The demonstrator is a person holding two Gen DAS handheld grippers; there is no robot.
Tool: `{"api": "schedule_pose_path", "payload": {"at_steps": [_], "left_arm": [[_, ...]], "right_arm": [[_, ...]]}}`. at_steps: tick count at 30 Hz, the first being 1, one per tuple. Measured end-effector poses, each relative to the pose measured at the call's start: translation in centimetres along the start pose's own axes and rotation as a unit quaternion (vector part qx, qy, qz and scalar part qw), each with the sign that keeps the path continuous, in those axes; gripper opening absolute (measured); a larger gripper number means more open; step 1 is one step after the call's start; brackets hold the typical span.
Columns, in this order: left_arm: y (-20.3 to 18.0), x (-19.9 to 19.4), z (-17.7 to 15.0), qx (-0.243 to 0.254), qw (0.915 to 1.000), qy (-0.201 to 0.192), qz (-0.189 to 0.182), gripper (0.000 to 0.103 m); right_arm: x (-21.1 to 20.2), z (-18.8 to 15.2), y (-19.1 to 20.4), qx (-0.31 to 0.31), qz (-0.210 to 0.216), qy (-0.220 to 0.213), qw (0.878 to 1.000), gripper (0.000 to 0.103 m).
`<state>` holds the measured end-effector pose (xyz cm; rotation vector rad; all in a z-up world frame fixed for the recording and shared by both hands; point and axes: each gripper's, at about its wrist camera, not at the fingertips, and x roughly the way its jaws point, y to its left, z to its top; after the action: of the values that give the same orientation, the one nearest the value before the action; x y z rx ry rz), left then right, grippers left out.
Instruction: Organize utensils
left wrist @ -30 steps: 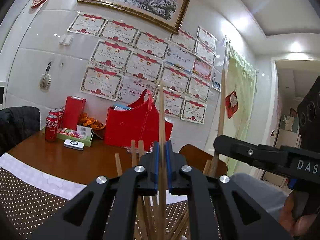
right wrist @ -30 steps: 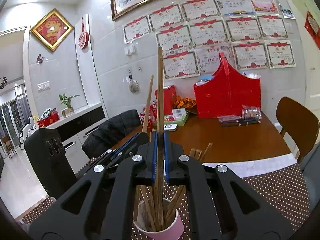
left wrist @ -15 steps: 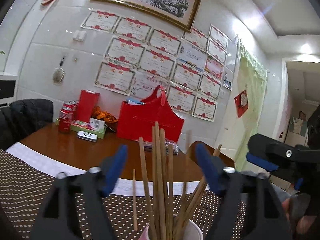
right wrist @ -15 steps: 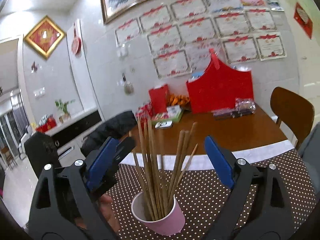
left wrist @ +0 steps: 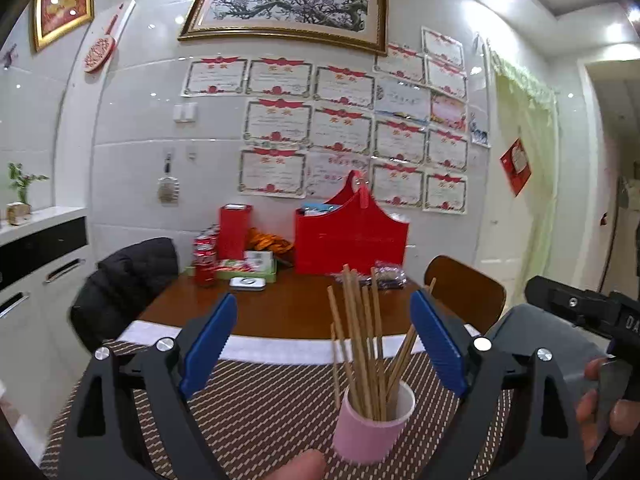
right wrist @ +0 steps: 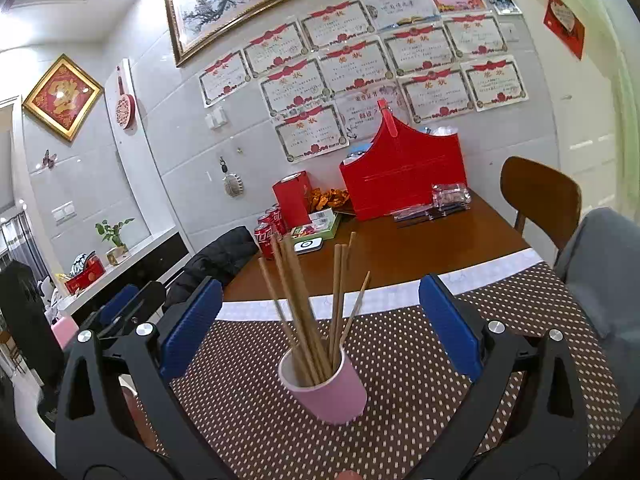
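A pink cup [left wrist: 370, 426] stands on the dotted brown placemat [left wrist: 256, 408] and holds several wooden chopsticks [left wrist: 360, 336] upright. My left gripper [left wrist: 326, 346] is open and empty, its blue pads wide apart, a little back from the cup. In the right wrist view the same cup [right wrist: 326, 386] with its chopsticks [right wrist: 308, 304] sits just ahead of my right gripper [right wrist: 318, 326], which is open and empty too. The right gripper's body shows at the right edge of the left wrist view [left wrist: 588, 312].
The wooden table [right wrist: 400, 252] carries a red basket [right wrist: 404, 172], red cans [right wrist: 266, 232], a red box [right wrist: 292, 198], a green tray and plastic packets [right wrist: 448, 198] at the back. A brown chair [right wrist: 540, 196] stands at the right, a chair with a black jacket [right wrist: 216, 260] at the left.
Both grippers were shut on a chopstick over the cup, then opened and drew back. The chopsticks now stand in the cup.
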<state>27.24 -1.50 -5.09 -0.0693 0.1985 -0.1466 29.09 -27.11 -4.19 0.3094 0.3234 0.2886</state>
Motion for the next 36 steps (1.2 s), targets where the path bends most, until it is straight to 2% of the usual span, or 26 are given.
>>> {"api": "schedule_pose_path", "payload": {"at_steps": [5, 10, 21, 27, 36], "left_arm": [[-0.5, -4.7, 0.3, 0.014, 0.9992, 0.027, 0.025, 0.087], [-1.2, -9.3, 0.4, 0.031, 0.9978, 0.039, 0.044, 0.087], [-2.4, -18.4, 0.3, 0.025, 0.9977, 0.028, 0.057, 0.087], [-2.1, -20.5, 0.2, 0.011, 0.9977, 0.022, 0.063, 0.087], [-2.2, -21.3, -0.4, 0.015, 0.9977, 0.025, 0.062, 0.087]], "right_arm": [[-4.5, -0.9, 1.8, -0.015, -0.009, 0.001, 1.0, 0.097], [-8.5, -2.0, 3.7, -0.029, -0.028, 0.003, 0.999, 0.097], [-15.8, -4.4, 8.1, -0.074, -0.084, -0.014, 0.994, 0.097], [-18.0, -5.2, 9.5, -0.086, -0.099, -0.022, 0.991, 0.097], [-18.3, -5.4, 10.0, -0.084, -0.106, -0.026, 0.99, 0.097]]}}
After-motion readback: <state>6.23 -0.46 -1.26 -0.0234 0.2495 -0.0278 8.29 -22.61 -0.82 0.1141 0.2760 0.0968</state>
